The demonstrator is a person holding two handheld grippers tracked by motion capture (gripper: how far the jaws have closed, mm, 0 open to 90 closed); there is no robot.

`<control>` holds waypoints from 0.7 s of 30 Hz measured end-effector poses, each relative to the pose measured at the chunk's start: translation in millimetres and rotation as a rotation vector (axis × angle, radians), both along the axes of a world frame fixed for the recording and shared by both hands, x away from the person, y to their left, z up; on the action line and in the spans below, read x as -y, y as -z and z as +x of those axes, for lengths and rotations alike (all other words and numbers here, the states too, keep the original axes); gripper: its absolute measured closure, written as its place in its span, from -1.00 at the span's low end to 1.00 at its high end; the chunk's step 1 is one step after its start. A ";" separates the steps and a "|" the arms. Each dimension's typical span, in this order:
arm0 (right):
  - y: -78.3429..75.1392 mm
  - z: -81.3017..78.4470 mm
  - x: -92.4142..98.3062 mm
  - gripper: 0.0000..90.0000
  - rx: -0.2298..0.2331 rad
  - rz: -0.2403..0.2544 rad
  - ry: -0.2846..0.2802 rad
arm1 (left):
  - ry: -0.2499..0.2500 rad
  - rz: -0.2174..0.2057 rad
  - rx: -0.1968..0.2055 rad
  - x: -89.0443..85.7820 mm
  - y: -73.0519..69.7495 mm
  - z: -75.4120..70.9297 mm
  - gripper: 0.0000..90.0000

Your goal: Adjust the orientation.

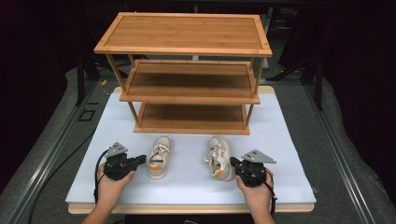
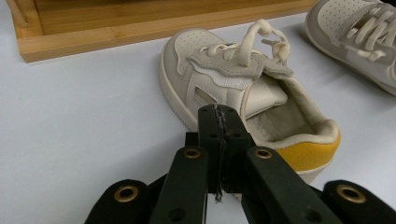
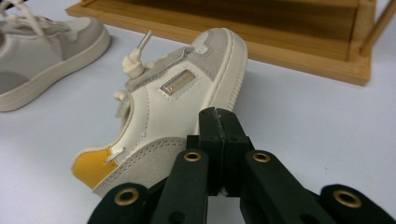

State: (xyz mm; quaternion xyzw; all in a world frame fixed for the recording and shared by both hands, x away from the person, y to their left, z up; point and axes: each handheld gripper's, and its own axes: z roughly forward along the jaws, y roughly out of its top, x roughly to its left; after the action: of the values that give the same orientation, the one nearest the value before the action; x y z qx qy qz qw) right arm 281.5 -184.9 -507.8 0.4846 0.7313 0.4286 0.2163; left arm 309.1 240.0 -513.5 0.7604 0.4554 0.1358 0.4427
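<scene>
Two small cream sneakers with yellow heel patches lie on the white table top, toes toward the shelf: the left shoe [image 1: 159,157] and the right shoe [image 1: 220,157]. My left gripper [image 1: 141,161] rests just left of the left shoe [image 2: 243,88], jaws pressed together with nothing between them. My right gripper [image 1: 232,162] sits just right of the right shoe [image 3: 173,116], also shut and empty. In the left gripper view the tip of my left gripper [image 2: 218,112] points at the shoe's side. In the right gripper view the tip of my right gripper [image 3: 219,114] is beside the shoe's outer wall.
A three-tier bamboo shoe rack [image 1: 187,70] stands at the back of the white board [image 1: 187,186]; its bottom shelf [image 2: 116,32] lies just beyond the shoes. Dark floor and metal rails surround the table.
</scene>
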 end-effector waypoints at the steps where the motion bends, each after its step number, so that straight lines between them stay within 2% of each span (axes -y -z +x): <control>1: 1.1 1.2 3.0 1.00 -0.008 0.001 0.005 | -0.001 0.000 0.001 -0.1 -0.1 0.0 0.98; 8: 11.5 9.4 16.2 1.00 -0.084 0.007 0.051 | -0.010 -0.012 0.004 -0.9 -1.1 -0.8 0.93; 10: 13.3 10.9 18.3 1.00 -0.093 0.007 0.063 | -0.012 -0.021 0.005 -1.2 -1.5 -0.5 0.89; 11: 13.0 11.3 19.8 1.00 -0.105 0.023 0.054 | -0.012 -0.023 0.004 -1.3 -1.8 -0.5 0.88; 14: 11.9 11.0 20.4 0.96 -0.104 0.036 0.052 | -0.016 -0.036 0.003 -1.2 -2.6 -1.0 0.81; 18: 8.2 8.0 17.3 0.88 -0.072 0.022 0.084 | -0.028 -0.055 0.014 -1.4 -5.0 -2.0 0.68; 21: 4.9 5.5 17.1 0.81 -0.052 0.033 0.091 | -0.031 -0.067 0.015 -0.9 -6.2 -2.5 0.59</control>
State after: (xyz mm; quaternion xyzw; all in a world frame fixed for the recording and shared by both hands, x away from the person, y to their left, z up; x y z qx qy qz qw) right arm 287.0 -202.0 -512.7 0.5318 0.7066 0.4177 0.2084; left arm 306.5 240.9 -507.3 0.7371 0.4680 0.1330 0.4691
